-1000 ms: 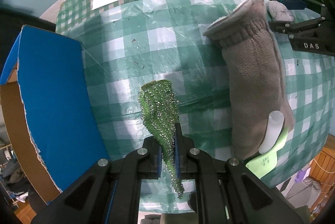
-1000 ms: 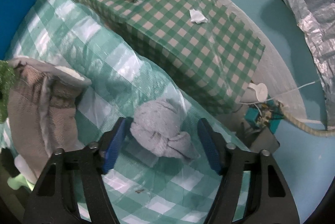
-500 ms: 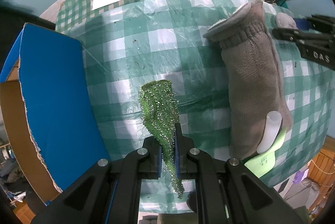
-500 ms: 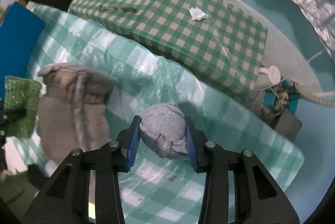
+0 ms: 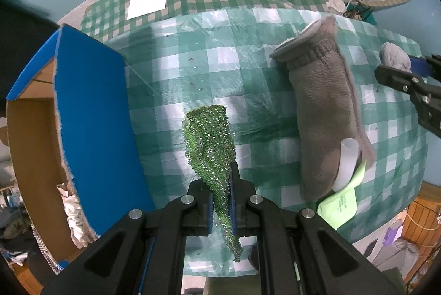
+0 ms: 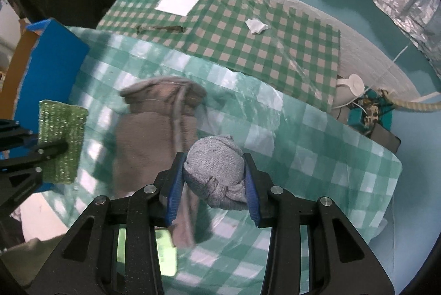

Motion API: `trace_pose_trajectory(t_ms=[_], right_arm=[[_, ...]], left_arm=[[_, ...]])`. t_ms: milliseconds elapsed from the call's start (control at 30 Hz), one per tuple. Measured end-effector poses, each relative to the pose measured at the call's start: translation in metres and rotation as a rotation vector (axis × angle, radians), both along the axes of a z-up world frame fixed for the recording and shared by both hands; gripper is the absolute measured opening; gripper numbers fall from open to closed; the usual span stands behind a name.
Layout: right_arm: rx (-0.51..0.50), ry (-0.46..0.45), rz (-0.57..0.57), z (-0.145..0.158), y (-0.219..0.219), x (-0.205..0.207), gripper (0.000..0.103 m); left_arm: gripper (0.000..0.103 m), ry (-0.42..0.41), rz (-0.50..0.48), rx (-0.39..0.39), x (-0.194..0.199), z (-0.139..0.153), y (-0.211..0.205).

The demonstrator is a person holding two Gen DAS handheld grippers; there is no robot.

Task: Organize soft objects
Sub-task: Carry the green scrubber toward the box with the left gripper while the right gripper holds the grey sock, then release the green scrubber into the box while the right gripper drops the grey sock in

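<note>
My left gripper (image 5: 222,184) points down and is shut on a green glittery scrub cloth (image 5: 208,135), which hangs above the checked table (image 5: 193,74). In the right wrist view the same cloth (image 6: 62,140) shows at the left edge. My right gripper (image 6: 215,179) is shut on a grey rolled sock ball (image 6: 217,171), with both blue pads pressed on its sides, held above the table. A long brown fleece mitten (image 5: 322,107) lies flat on the table between the two grippers.
A cardboard box with a blue flap (image 5: 91,116) stands open at the table's left edge. A white tube (image 5: 346,160) and a light green item (image 5: 341,201) lie at the mitten's near end. A lower checked surface (image 6: 220,27) beyond holds paper scraps.
The right jaws closed on the grey sock ball and lifted it off the table. The left gripper rose a little with the green cloth still in it.
</note>
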State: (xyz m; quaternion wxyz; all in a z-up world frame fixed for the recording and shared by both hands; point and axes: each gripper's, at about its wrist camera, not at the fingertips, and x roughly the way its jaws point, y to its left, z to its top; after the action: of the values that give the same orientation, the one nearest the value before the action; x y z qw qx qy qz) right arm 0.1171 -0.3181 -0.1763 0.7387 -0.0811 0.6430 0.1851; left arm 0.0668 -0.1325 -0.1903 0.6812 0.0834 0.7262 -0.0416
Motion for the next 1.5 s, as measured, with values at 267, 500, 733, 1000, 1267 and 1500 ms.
trace_pose_trajectory(t_ms=[267,500,733,1000,1267,1500], right_arm=[[0.027,-0.036,0.020,0.031,0.022,-0.020,0.039],[0.064,-0.050,0.044,0.052,0.043,-0.031,0.039],[0.094,-0.057,0.047,0.066,0.061,-0.040,0.039],[0.118,-0.053,0.071,0.073,0.089,-0.050,0.039],[0.142,-0.057,0.106,0.081,0.122,-0.059,0.039],[0.146,-0.058,0.142,0.084,0.150,-0.062,0.039]], left_arm=[[0.009,-0.078,0.006,-0.031,-0.009,0.038,0.011],[0.009,-0.118,0.037,-0.055,-0.022,0.067,0.029],[0.009,-0.142,0.068,-0.081,-0.035,0.089,0.048],[0.009,-0.164,0.111,-0.092,-0.045,0.106,0.076],[0.009,-0.171,0.166,-0.103,-0.055,0.115,0.110],[0.009,-0.167,0.206,-0.079,-0.062,0.115,0.137]])
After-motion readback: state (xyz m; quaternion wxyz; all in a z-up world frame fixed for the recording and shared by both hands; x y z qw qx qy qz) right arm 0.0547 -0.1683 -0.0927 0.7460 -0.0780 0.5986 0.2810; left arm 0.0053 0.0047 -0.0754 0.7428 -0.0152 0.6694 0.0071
